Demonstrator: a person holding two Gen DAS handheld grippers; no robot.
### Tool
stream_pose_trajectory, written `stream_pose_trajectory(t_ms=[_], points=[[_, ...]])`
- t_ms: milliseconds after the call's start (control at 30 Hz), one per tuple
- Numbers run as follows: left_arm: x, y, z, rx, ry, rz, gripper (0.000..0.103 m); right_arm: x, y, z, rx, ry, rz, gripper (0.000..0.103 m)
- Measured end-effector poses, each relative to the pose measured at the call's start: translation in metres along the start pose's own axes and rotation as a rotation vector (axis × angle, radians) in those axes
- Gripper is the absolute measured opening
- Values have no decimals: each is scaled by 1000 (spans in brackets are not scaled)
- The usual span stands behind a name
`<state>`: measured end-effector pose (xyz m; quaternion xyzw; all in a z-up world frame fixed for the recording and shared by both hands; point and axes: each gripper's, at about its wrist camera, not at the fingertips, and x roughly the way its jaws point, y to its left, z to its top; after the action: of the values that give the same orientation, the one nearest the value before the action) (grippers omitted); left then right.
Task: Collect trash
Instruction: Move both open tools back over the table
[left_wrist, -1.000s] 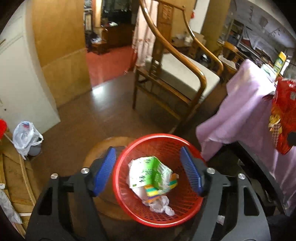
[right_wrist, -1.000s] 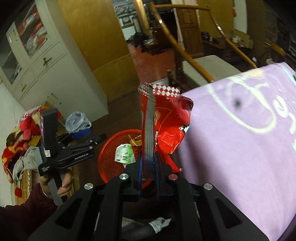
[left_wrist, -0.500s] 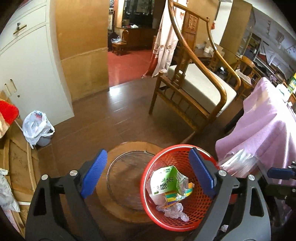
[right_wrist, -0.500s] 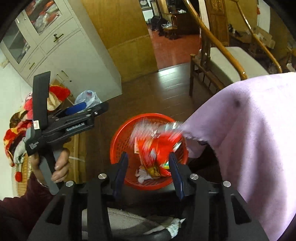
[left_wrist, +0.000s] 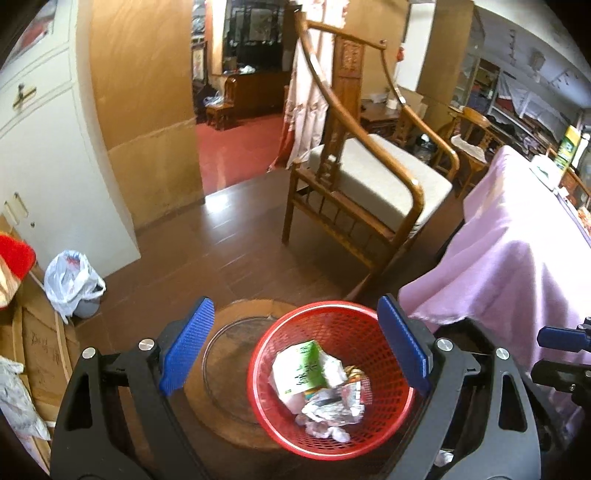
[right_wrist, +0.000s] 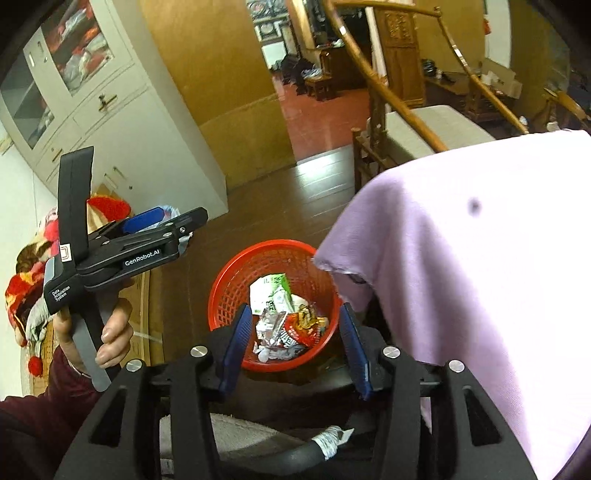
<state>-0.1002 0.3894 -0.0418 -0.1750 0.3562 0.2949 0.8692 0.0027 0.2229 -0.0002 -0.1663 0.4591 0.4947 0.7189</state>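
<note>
Both tongs are spread wide with nothing in them: the right gripper (right_wrist: 293, 343) hangs over the red basket (right_wrist: 225, 291), the left gripper (left_wrist: 295, 347) is tilted beside it. The trash (right_wrist: 286, 317) is a crumpled heap, its labels unreadable. Dark wood floor (left_wrist: 221, 251), purple tablecloth (right_wrist: 480, 258) alongside.

"GenRobot.AI" on left gripper (right_wrist: 147, 221)

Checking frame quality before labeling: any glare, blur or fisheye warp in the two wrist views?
Left wrist: heavy barrel warp, black corners; window glare on the floor; basket sharp; chair slightly soft. Right wrist: same warp, cabinet leans; floor glare near the doorway; purple cloth close and soft; trash in the basket readable between the open right gripper.
</note>
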Motion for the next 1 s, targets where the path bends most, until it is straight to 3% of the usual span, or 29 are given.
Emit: stream_pose_trajectory(t_ms=[267, 600, 1000], points=[[-37, -58, 8, 107, -76, -35, 90, -58, -27, -26, 57, -126, -37, 55], [-83, -173, -13, 327, -124, -129, 93, -143, -86, -91, 189, -317, -102, 64], [-94, -355, -55, 604, -114, -317, 96, -222, -195, -199, 440, -483, -344, 76]])
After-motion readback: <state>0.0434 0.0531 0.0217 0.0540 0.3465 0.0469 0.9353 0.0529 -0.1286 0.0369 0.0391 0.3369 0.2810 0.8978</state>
